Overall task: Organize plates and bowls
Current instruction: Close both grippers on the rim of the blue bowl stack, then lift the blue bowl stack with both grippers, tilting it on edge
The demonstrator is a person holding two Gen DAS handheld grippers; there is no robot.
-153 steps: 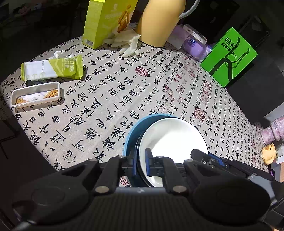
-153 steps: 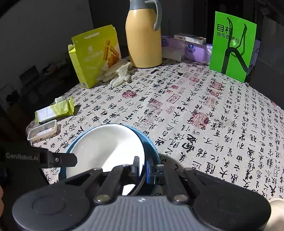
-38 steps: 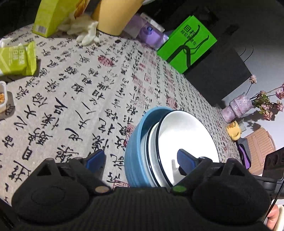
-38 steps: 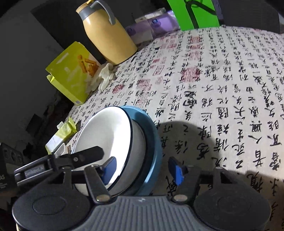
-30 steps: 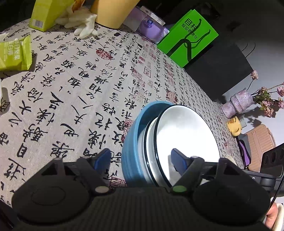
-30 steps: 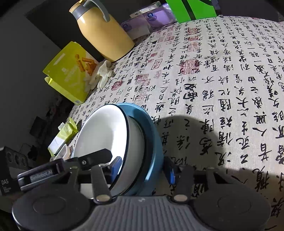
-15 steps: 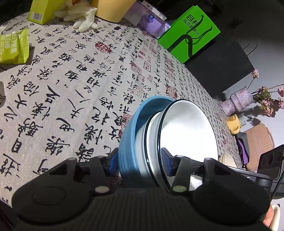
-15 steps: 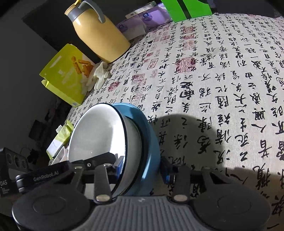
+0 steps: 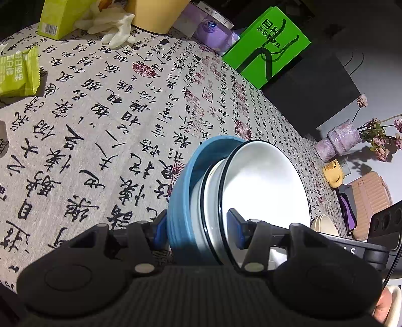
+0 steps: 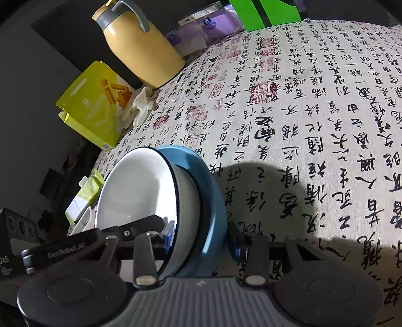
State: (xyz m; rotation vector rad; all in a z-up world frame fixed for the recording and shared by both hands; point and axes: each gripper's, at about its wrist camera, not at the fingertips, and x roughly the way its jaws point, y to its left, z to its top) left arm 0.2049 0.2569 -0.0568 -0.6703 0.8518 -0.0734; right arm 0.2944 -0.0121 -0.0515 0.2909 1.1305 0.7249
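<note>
A stack of nested dishes sits at the near part of the table: a blue bowl [image 9: 181, 191] outermost, with white black-rimmed bowls [image 9: 261, 181] inside it. My left gripper [image 9: 197, 227] is shut across the stack's near side, one pad outside the blue wall and one inside the top white bowl. From the opposite side my right gripper [image 10: 201, 235] is shut the same way on the blue bowl [image 10: 213, 196] and the white bowl [image 10: 135, 186]. Each view shows the other gripper's black body beyond the stack. I cannot tell whether the stack rests on the cloth or hangs just above it.
The calligraphy tablecloth [image 9: 100, 113] carries a yellow thermos jug [image 10: 140, 47], a yellow-green snack box [image 10: 98, 105], white gloves [image 9: 113, 22], purple tissue packs [image 9: 213, 32], a green box [image 9: 268, 42] and a green packet [image 9: 17, 73]. A vase [image 9: 339, 140], a yellow cup [image 9: 333, 173] and a beige bowl [image 9: 324, 223] stand at the right.
Both grippers' jaws, wide open around the stack a second ago, have closed onto its walls. Neither hand has shifted.
</note>
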